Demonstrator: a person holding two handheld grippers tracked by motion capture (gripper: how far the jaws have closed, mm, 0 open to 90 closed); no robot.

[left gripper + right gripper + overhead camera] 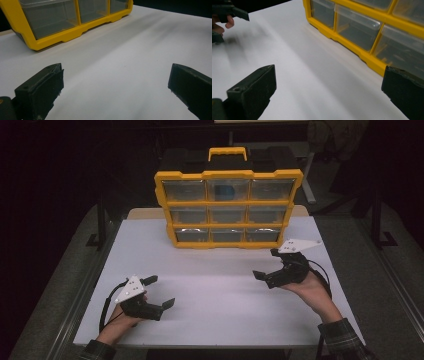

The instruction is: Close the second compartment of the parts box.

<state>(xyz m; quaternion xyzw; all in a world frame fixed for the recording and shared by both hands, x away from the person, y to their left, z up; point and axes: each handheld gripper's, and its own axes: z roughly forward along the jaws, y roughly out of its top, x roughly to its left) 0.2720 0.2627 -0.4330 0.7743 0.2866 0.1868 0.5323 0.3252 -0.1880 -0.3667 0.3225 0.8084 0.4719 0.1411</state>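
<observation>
On the white rectangular table top [215,285], toward its far edge, stands the yellow plastic organiser case with clear drawer fronts [228,209], upright, black-and-yellow handle on top, three rows of three drawers facing the person; something blue behind the top middle front, too blurred to name. Nearer the person, well apart from the case, sits the left black two-jaw gripper [161,292] low over the table at the near left, jaws spread wide with bare table between them, nothing gripped. Over at the right, near the case's lower right corner, rests the right black two-jaw gripper [266,263], held from below in a hand with a plaid sleeve, jaws likewise wide apart and holding nothing. From the right gripper view, case drawers just beyond the right jaw, not touching
</observation>
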